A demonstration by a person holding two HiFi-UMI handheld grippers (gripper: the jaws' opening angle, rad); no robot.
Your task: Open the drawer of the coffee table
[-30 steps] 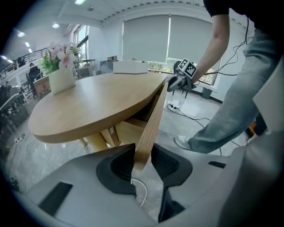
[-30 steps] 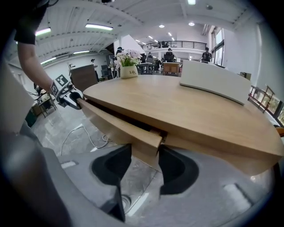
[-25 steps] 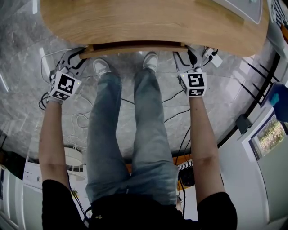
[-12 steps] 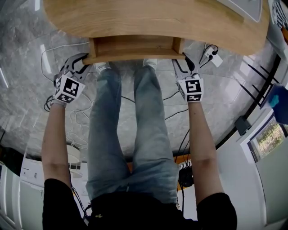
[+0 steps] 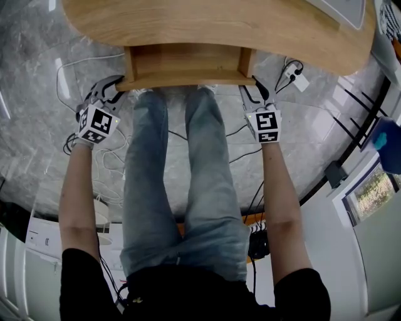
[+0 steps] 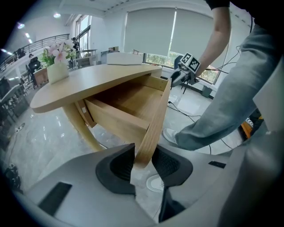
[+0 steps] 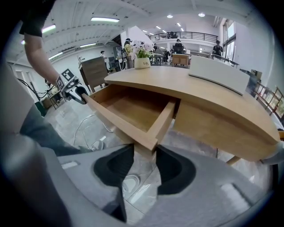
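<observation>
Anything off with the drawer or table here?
Nothing stands out. The drawer is partway out of the coffee table, sitting square and empty; no visible damage or spills.

In the head view the coffee table (image 5: 219,31) is cut off by the top edge, and of the white slab (image 5: 341,12) on it only a corner is shown; the back of the drawer (image 5: 188,63) is hidden under the tabletop; the person's shoes (image 6: 171,134) are almost wholly covered there by the drawer; the people (image 7: 177,44) on the far balcony are too small to be told apart; the print on the flower pot (image 7: 143,63) cannot be read.
</observation>
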